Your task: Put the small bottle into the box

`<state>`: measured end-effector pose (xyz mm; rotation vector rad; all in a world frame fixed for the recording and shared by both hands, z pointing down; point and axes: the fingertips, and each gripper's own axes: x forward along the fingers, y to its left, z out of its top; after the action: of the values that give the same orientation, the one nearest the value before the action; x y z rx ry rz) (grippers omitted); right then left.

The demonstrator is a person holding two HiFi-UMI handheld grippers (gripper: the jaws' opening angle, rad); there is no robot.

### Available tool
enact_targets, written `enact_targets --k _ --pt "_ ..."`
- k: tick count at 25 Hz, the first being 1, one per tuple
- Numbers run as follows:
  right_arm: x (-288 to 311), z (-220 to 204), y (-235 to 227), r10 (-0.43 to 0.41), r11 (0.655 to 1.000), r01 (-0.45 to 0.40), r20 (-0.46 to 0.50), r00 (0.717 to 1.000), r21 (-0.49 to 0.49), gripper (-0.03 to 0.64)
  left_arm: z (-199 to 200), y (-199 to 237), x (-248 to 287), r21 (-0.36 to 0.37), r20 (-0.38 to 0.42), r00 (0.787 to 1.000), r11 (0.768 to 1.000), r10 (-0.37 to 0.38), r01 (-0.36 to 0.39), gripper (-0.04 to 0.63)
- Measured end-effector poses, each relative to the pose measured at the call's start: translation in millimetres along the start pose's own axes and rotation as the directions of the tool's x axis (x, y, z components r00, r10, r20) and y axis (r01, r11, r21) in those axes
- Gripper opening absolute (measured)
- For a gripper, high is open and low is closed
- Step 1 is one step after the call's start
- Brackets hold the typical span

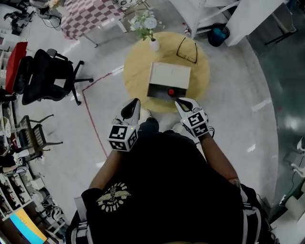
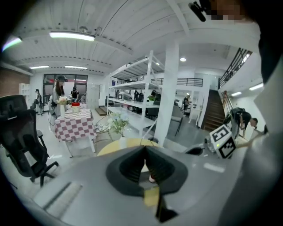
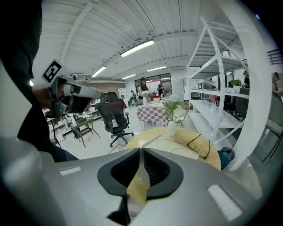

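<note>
A round yellow table (image 1: 136, 71) carries a box (image 1: 169, 75) with a pale top and a dark front part. The small bottle's red cap (image 1: 171, 92) shows against that dark part. My left gripper (image 1: 136, 101) hangs short of the table's near edge, left of the box, with its jaws together and nothing between them (image 2: 144, 148). Closer to the box, just right of the red cap, is my right gripper (image 1: 178, 100), also shut and empty (image 3: 140, 151). From the right gripper view the box (image 3: 166, 143) lies straight ahead.
A pair of glasses (image 1: 187, 50) and a white vase of flowers (image 1: 152, 43) stand on the table behind the box. A black office chair (image 1: 45, 76) is to the left, a checkered table (image 1: 88, 14) beyond it, and white shelving (image 3: 221, 88) to the right.
</note>
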<state>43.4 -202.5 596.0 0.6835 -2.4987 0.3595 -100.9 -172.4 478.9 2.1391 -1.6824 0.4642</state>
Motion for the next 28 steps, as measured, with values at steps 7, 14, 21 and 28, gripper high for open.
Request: enact_targets --k 7,14,21,28 --pt "71 -38 -11 -0.036 0.999 0.03 -0.152 0.988 -0.037 0.193 -16 -3 7 0.03 -0.047 0.997 0.997 -0.064 0.066 0.0" --pt "125 -79 -19 -0.09 0.994 0.063 -0.347 0.934 -0.087 0.196 1 24 28 0.066 -0.045 0.987 0.985 -0.157 0.159 0.0" --pt "155 -84 -29 -0.233 0.972 0.209 -0.408 0.883 -0.104 0.153 27 111 33 0.042 0.013 0.985 0.984 -0.173 0.173 0.0" --pt "158 -70 -17 -0.259 0.961 0.275 -0.454 0.852 -0.032 0.15 53 179 50 0.021 0.074 0.969 0.972 -0.236 0.235 0.0"
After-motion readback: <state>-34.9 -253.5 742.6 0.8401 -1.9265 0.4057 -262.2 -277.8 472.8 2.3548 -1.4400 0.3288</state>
